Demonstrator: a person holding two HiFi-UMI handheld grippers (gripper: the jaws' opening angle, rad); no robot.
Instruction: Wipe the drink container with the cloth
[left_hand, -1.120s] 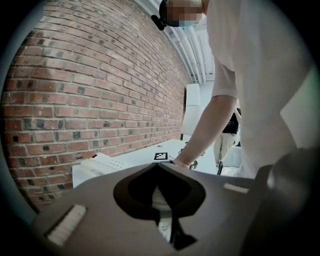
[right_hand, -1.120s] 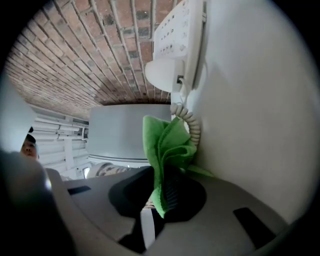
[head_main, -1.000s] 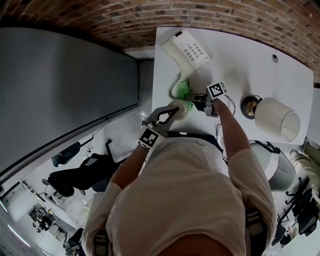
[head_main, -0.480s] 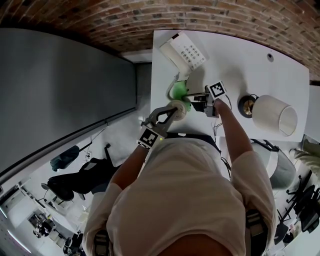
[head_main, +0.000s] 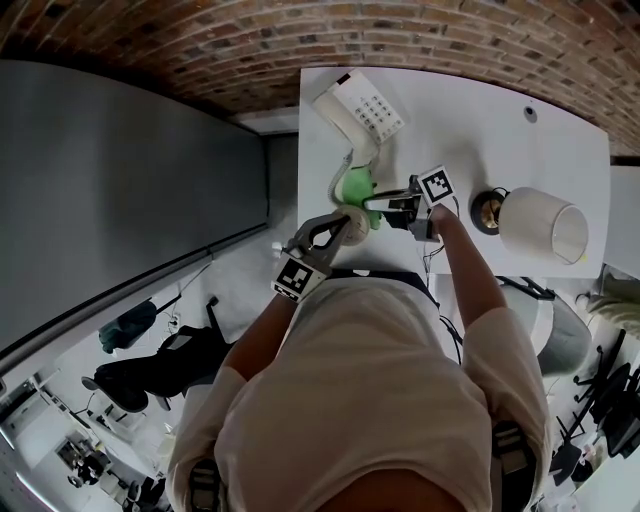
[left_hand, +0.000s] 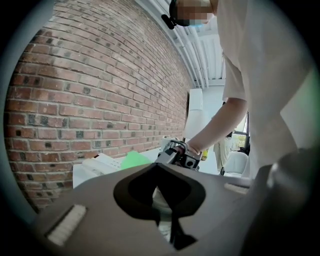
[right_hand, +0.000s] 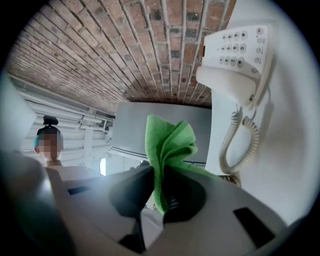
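In the head view my left gripper (head_main: 343, 227) is shut on a cream drink container (head_main: 354, 222), held at the white table's (head_main: 500, 130) near left edge. The left gripper view shows the container's pale surface (left_hand: 164, 227) pinched between the dark jaws. My right gripper (head_main: 386, 203) is shut on a green cloth (head_main: 357, 185), which sits just beyond the container and touches or nearly touches it. In the right gripper view the cloth (right_hand: 167, 145) stands up folded out of the shut jaws.
A white corded telephone (head_main: 360, 105) lies at the table's far left, its coiled cord running toward the cloth. A lamp with a white shade (head_main: 540, 225) stands at the right. A brick wall runs behind the table. An office chair (head_main: 160, 360) is on the floor to the left.
The right gripper has swung the green cloth a little to the left, closer to the container. The left gripper keeps the container almost still.
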